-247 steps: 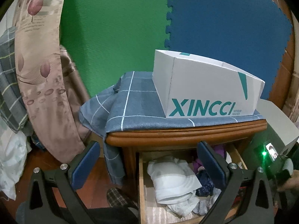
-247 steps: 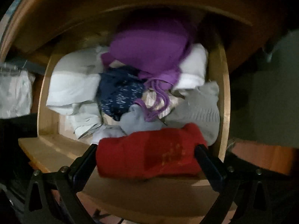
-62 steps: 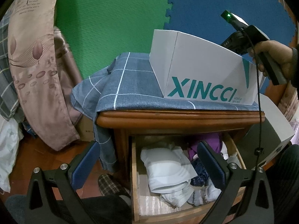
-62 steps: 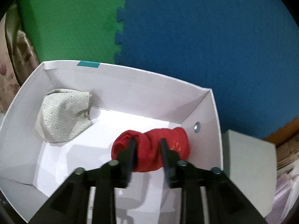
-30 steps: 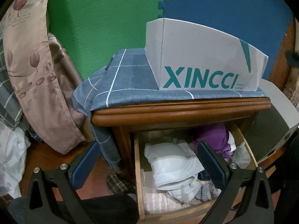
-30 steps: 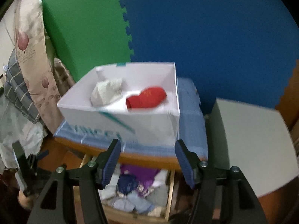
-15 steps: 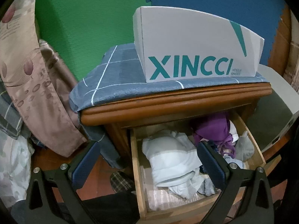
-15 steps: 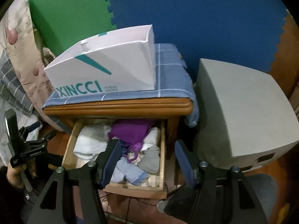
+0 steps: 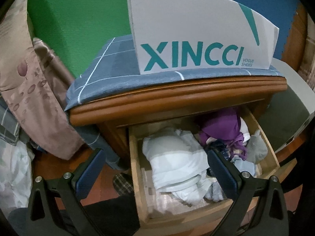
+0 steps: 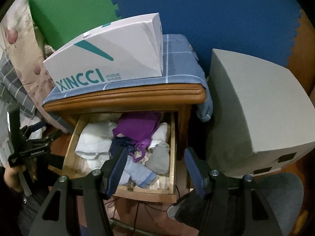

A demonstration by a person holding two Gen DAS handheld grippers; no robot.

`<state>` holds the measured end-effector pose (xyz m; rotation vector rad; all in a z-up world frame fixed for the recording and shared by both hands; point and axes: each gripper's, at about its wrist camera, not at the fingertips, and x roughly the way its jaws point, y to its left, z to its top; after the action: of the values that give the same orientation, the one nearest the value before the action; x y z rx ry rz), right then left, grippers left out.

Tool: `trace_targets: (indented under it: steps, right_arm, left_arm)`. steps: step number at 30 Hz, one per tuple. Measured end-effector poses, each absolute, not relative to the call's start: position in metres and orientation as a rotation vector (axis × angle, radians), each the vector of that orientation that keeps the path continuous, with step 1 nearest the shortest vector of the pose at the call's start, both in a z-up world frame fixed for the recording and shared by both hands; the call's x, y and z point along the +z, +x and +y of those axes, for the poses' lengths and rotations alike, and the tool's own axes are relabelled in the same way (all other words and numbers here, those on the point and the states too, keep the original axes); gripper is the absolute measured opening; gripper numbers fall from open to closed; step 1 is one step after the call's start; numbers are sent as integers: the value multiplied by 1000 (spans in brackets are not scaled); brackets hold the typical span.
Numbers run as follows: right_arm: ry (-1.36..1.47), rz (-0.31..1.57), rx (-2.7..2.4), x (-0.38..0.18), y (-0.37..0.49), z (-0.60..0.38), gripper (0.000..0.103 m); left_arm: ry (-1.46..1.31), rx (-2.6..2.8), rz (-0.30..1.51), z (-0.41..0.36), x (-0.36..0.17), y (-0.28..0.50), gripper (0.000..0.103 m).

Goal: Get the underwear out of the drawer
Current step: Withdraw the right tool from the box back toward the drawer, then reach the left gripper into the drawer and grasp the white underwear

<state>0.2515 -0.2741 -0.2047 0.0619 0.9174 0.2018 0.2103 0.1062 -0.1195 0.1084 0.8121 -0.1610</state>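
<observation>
The wooden drawer [image 10: 172, 149] of the nightstand stands pulled out, full of crumpled clothes. A purple garment [image 10: 135, 129] lies at the back, a white bundle [image 10: 94, 139] on the left, a grey piece [image 10: 160, 157] and a light blue piece [image 10: 137, 174] at the front. My right gripper [image 10: 156, 167] hovers open above the drawer's front right corner, holding nothing. In the left wrist view, my left gripper [image 9: 155, 169] is wide open in front of the drawer [image 9: 135, 167], over the white bundle [image 9: 173, 161], with the purple garment [image 9: 220, 125] behind its right finger.
A white XINCCI shoe box [image 10: 110, 59] sits on the blue checked cloth [image 10: 177, 63] covering the nightstand top. A large grey box [image 10: 256, 106] stands just right of the nightstand. Curtains [image 9: 29, 78] and bedding hang at the left. A hand [image 10: 11, 175] holds the left gripper there.
My right gripper has come down from above the shoe box to the open drawer. The left gripper has eased a little lower and closer to the drawer. Both stay open.
</observation>
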Motion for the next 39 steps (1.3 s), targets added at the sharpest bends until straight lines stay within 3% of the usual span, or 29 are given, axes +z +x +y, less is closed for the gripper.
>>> trace_targets:
  steps: [11,21,39]
  right_arm:
    - [69,917,192,-216,251,-278,62]
    - [36,947,236,-238,253,-265,62]
    - [18,991,267,-256,251,-260,62]
  left_arm:
    - [44,-161,868,104,-124,221,102]
    - [124,-185,1025,86,-165,251,102]
    - [667,-552,1040,38,-195,248,102]
